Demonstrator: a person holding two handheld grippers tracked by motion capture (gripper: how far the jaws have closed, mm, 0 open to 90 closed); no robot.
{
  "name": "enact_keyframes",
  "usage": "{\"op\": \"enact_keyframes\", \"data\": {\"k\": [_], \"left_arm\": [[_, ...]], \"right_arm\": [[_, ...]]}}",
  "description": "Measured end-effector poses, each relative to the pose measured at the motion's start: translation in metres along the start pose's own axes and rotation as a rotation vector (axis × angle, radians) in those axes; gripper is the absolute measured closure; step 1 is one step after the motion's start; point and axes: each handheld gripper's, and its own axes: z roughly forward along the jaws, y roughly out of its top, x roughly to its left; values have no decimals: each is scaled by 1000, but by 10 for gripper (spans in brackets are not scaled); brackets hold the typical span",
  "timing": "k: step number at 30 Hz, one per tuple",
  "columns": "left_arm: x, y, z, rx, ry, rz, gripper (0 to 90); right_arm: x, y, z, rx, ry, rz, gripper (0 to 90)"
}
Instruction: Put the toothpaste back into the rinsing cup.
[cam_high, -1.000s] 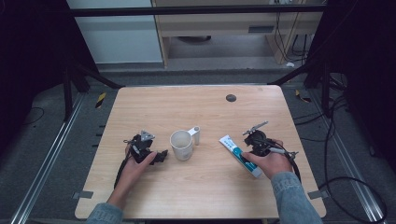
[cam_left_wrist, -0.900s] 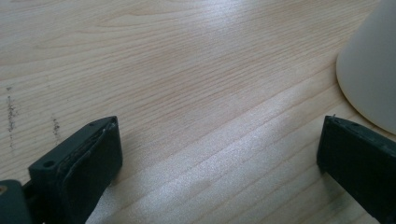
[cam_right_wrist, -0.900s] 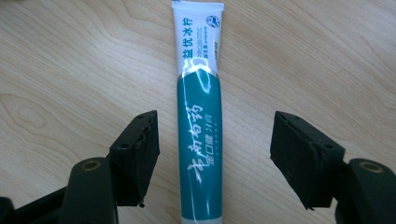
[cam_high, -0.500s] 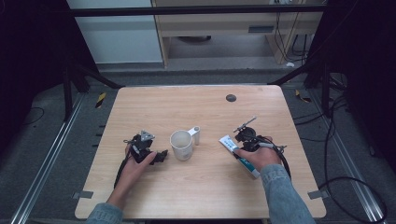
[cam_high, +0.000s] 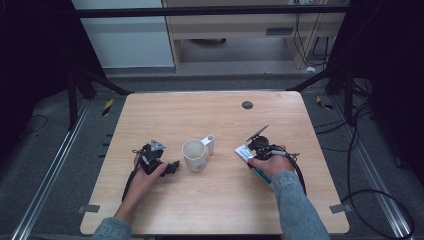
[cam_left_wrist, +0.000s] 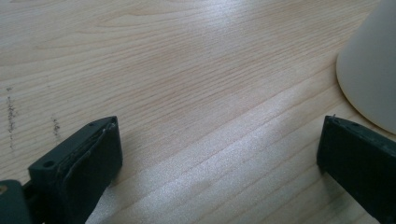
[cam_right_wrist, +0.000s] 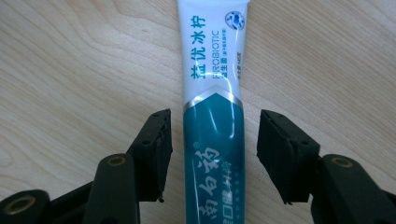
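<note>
The high view looks forward and steeply down from above the person's side, taking in the whole surface (cam_high: 215, 115). The left gripper view sits low and very near the wood, the cup (cam_left_wrist: 373, 70) at its right edge. The right gripper view looks closely down on the toothpaste tube (cam_right_wrist: 215, 116), which the high view shows at centre right.
</note>
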Motion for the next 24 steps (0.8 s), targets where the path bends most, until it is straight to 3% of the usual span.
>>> {"op": "enact_keyframes", "data": {"k": [7, 24], "left_arm": [[0, 0, 0, 0, -1, 2, 0], [0, 0, 0, 0, -2, 3, 0]], "right_arm": [[-3, 6, 11, 16, 17, 24, 475], [-2, 12, 21, 26, 21, 14, 541]]}}
